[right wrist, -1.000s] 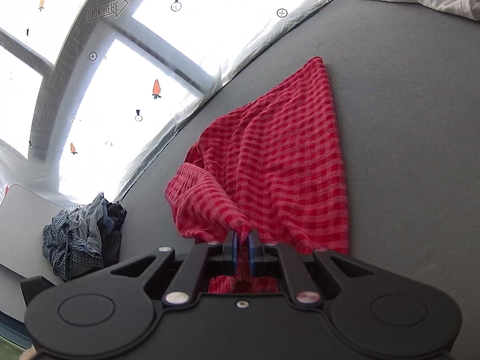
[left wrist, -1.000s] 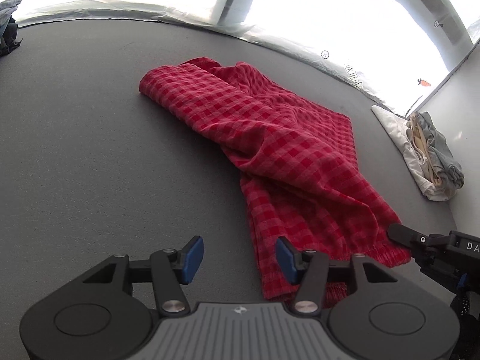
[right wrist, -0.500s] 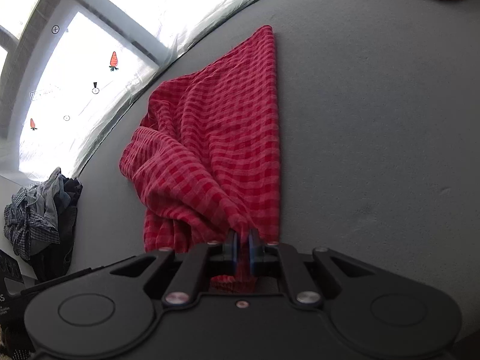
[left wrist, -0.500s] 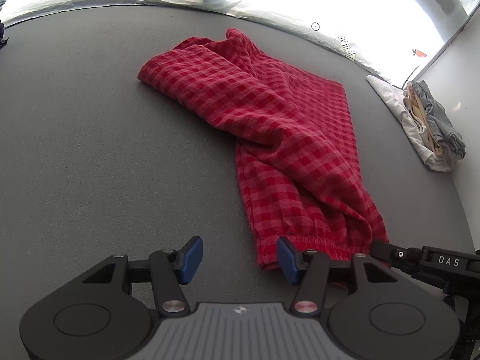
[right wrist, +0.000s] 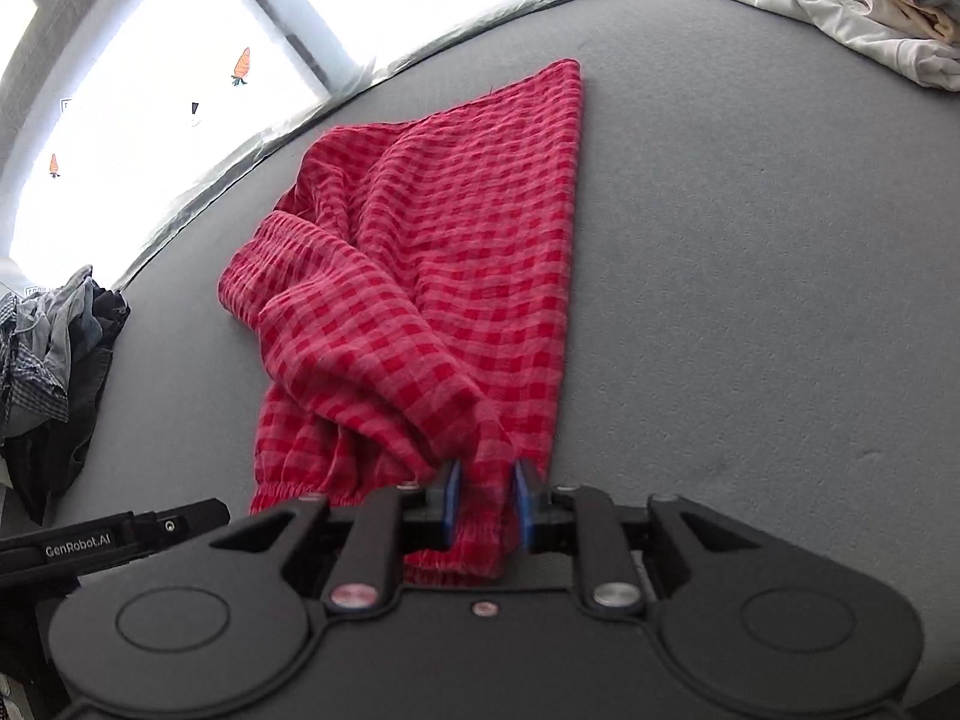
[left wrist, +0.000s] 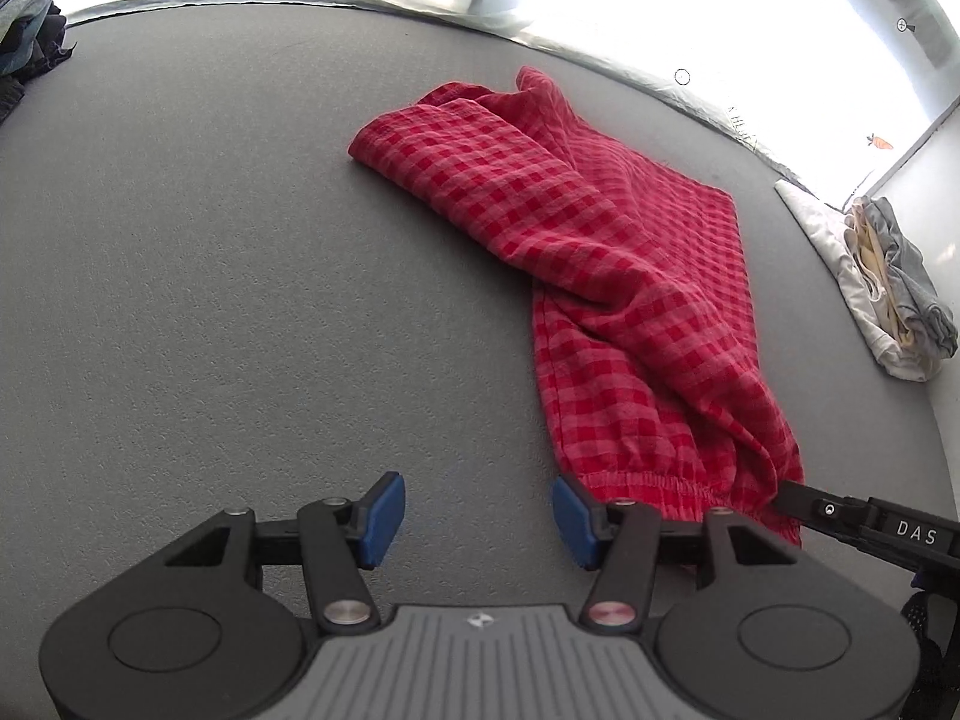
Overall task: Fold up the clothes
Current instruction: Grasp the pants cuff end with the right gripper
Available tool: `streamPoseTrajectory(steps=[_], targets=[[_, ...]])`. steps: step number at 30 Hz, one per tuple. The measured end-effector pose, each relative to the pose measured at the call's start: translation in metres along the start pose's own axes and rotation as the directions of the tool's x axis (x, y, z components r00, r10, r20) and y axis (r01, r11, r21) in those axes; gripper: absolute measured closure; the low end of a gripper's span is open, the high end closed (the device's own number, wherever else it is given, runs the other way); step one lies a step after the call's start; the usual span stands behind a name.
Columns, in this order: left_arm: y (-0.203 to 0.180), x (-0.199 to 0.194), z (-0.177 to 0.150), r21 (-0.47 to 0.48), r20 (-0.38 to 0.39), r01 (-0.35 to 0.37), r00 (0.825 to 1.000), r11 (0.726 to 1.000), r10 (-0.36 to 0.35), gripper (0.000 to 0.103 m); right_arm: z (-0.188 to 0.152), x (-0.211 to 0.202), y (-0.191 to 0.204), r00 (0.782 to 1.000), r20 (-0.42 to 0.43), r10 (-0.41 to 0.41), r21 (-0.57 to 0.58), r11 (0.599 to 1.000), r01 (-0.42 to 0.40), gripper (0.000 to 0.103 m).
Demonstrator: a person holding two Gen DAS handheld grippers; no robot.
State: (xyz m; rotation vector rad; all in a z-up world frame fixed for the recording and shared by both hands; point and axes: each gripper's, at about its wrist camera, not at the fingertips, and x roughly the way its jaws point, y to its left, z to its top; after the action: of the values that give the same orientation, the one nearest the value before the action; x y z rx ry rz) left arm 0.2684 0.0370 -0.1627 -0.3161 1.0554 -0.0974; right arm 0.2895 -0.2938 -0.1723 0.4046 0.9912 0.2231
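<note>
Right wrist view: the right gripper sits at the near end of the red checked garment, and its jaws are opening, with a bunched fold of the waistband end between the blue pads. The cloth fills the gap, so I cannot tell whether the pads have fully let go. I judge this to be the release at the end of a drag or lay-down step: the garment lies on the grey table, one long edge straight, the other side rumpled and doubled over itself.

In the left wrist view the left gripper hovers with its jaws apart and nothing between them, just beside the garment's gathered hem, on the side away from the right gripper.

The next move, as I read it, calls for smoothing the doubled-over part flat, then taking two corners of the garment, one per claw, and carrying them over to make a clean fold. The risk is dragging the loose layer further askew.

No containers show. Far from the garment, a folded stack of pale clothes rests beyond its straight edge, and a heap of dark clothes lies beyond its rumpled side.
</note>
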Motion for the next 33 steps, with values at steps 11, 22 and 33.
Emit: streamPoseTrajectory(steps=[11,22,33], targets=[[0.008,-0.003,0.010,-0.066,0.044,-0.043,0.998,0.997,0.046,0.046,0.036,0.003,0.015,0.996,0.070,0.057,-0.040,0.998,-0.055,0.068],[0.033,0.001,0.039,-0.135,0.071,-0.072,0.994,0.988,0.082,0.045,0.073,0.043,0.038,0.993,0.039,0.110,-0.087,0.991,-0.106,0.068],[0.052,0.044,0.106,-0.149,0.063,-0.089,0.993,0.985,0.100,0.041,0.132,0.109,0.092,0.983,0.004,0.184,-0.193,0.965,-0.179,0.068]])
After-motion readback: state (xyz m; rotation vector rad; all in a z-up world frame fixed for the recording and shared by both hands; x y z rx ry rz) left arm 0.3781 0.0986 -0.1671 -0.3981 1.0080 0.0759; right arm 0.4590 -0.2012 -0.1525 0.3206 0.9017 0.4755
